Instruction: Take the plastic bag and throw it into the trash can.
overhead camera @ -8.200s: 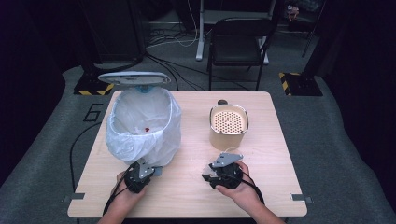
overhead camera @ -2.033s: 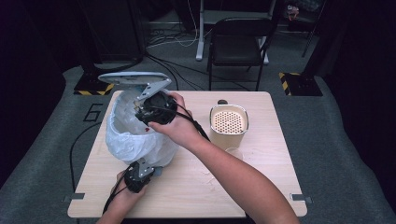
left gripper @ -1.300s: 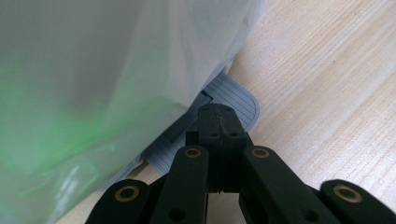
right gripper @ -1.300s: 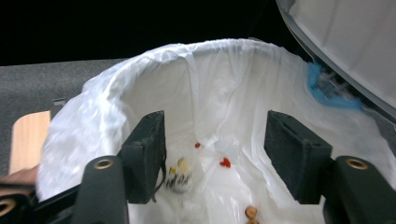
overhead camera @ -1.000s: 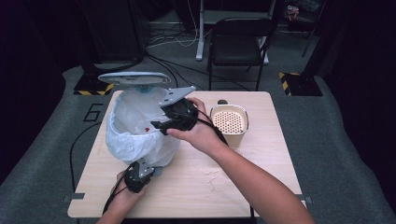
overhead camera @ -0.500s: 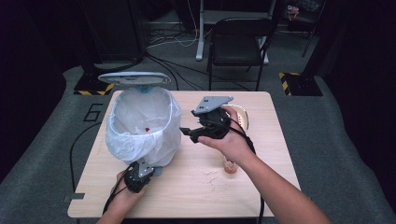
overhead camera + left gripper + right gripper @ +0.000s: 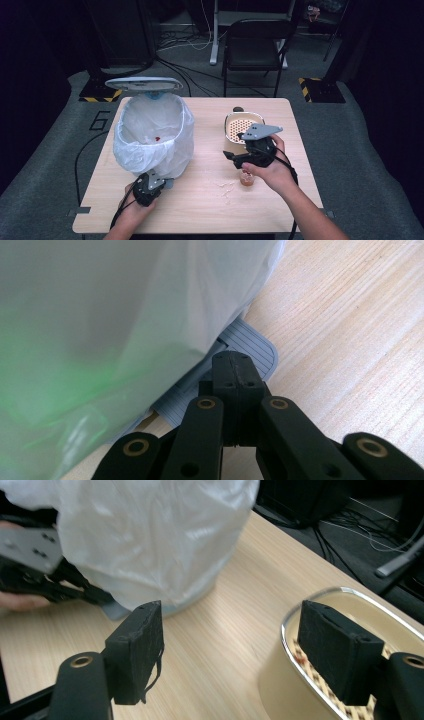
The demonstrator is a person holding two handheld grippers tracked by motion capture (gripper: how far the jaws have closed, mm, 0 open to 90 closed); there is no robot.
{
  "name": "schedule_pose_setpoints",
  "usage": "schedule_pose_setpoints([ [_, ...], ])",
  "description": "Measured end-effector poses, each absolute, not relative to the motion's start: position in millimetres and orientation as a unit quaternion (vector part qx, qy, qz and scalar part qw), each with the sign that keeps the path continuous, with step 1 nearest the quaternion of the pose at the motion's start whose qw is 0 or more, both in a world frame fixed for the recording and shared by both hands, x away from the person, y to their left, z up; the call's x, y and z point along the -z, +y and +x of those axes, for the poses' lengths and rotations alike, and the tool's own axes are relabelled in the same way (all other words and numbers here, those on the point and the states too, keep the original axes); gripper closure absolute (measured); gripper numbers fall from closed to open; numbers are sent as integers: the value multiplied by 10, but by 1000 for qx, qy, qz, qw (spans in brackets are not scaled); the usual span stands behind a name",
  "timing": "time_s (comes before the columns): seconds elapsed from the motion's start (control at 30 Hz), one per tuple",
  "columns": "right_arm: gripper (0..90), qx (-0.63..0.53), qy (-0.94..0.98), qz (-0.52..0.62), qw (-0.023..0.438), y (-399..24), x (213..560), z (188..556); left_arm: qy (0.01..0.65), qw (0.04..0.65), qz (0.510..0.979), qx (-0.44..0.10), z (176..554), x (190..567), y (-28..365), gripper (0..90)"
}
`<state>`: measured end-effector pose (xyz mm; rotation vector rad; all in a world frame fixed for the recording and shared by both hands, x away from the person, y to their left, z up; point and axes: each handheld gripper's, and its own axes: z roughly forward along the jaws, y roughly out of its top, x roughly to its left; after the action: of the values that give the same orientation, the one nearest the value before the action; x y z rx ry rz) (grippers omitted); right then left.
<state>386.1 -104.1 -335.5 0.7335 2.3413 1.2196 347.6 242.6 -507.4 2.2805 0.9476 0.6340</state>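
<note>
A pedal bin (image 7: pixel 152 137) lined with a white bag stands at the table's left, its lid (image 7: pixel 144 83) up and a small red scrap (image 7: pixel 157 138) inside. My left gripper (image 7: pixel 154 179) is shut, its tip (image 7: pixel 231 365) resting on the bin's grey ribbed pedal (image 7: pixel 257 347). My right gripper (image 7: pixel 231 159) hovers over the table in front of a cream container (image 7: pixel 240 125) with a perforated insert. Its jaws have just been opening and stand open (image 7: pixel 235 645) with nothing between them. The container's wall (image 7: pixel 280 690) sits behind the right jaw.
A small brown object (image 7: pixel 245 178) lies on the table beside the right hand, with pale crumbs (image 7: pixel 225 186) near it. The bag (image 7: pixel 150 535) and the other gripper (image 7: pixel 30 565) are at the left of the right gripper view. A chair (image 7: pixel 255 45) stands beyond the table.
My right gripper has swung from above the bin to the right and down, to the table in front of the cream container, with its jaws wider. The left gripper has stayed on the pedal.
</note>
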Motion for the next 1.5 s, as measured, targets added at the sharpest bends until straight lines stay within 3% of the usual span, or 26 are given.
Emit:
schedule_pose_setpoints([
  [0.33, 155, -418, 830, 312, 197, -1446, 3884, 3754, 356, 292, 855, -238, 3474, 5075, 2426, 900],
  [0.73, 31, -407, 822, 350, 191, -1546, 4331, 3828, 357, 293, 855, -236, 3475, 5075, 2427, 900],
  [0.93, 37, -398, 825, 356, 183, -1515, 4526, 3903, 358, 290, 857, -232, 3475, 5067, 2431, 900],
  [1.27, 196, -389, 828, 360, 184, -1483, 4726, 3979, 363, 297, 852, -232, 3469, 5080, 2423, 900],
  [1.5, 226, -390, 825, 365, 185, -1515, 4733, 3973, 365, 297, 851, -234, 3466, 5084, 2419, 900],
])
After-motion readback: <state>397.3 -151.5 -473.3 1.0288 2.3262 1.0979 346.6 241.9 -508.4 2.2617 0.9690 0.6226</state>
